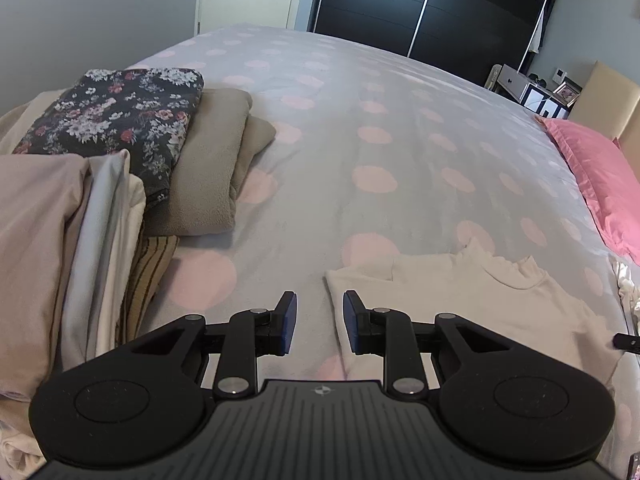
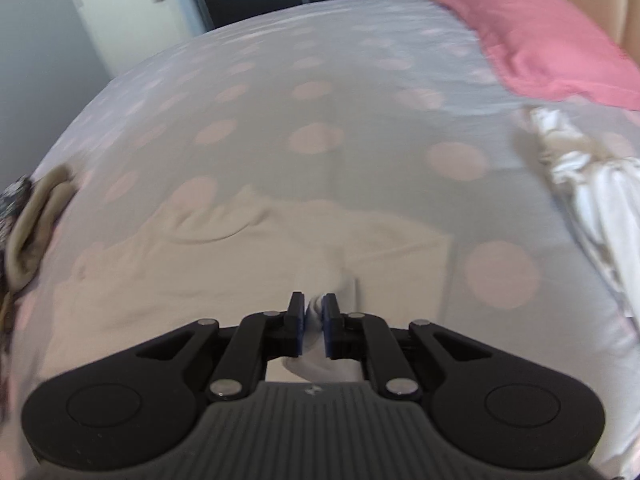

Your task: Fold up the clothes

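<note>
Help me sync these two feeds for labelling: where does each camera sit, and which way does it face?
Left wrist: rides the left gripper, facing across the bed toward the wardrobe; its open jaws show, with folded stacks to the left.
Right wrist: rides the right gripper, facing across the bed toward the door; its jaws show, shut on the cream top.
Shared: the cream top, spotted bedspread, pink pillow.
</note>
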Demonstrator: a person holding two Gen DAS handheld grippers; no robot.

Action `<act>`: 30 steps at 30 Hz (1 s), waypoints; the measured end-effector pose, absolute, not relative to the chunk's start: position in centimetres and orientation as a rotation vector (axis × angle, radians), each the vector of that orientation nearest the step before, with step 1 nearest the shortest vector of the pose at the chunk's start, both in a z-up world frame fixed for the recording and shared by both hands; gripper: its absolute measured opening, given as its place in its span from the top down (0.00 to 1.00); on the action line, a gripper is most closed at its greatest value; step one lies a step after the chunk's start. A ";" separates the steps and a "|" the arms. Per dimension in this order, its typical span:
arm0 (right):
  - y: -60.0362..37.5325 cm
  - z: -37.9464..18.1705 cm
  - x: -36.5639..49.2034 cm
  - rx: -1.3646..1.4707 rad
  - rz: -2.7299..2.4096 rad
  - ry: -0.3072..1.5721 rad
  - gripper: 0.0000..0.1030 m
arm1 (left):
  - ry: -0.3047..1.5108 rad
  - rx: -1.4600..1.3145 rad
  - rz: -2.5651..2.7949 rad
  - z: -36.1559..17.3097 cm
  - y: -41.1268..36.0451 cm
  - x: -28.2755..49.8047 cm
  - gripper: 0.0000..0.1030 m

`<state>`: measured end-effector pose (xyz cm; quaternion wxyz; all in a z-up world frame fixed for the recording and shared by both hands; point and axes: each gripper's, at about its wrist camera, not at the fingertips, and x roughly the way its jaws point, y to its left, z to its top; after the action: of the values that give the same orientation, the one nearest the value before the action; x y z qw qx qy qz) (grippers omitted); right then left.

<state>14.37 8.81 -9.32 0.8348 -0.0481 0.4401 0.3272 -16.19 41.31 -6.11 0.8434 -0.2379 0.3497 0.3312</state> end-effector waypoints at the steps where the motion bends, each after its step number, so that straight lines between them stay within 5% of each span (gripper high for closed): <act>1: 9.1 -9.4 14.2 -0.102 0.714 0.936 0.72 | 0.745 -0.498 0.697 -6.3 41.3 -16.1 0.77; 27: 13.0 -13.3 17.3 -0.113 0.636 1.056 0.69 | 0.859 -0.543 0.658 -9.7 41.4 -13.3 0.69; 30: 14.1 -14.5 17.1 -0.208 0.619 1.083 0.76 | 0.866 -0.559 0.668 -10.3 42.0 -13.1 0.69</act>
<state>17.06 14.10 -14.53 0.8067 -0.0971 0.5061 0.2894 -13.13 42.01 -10.27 0.8172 -0.2623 0.4063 0.3135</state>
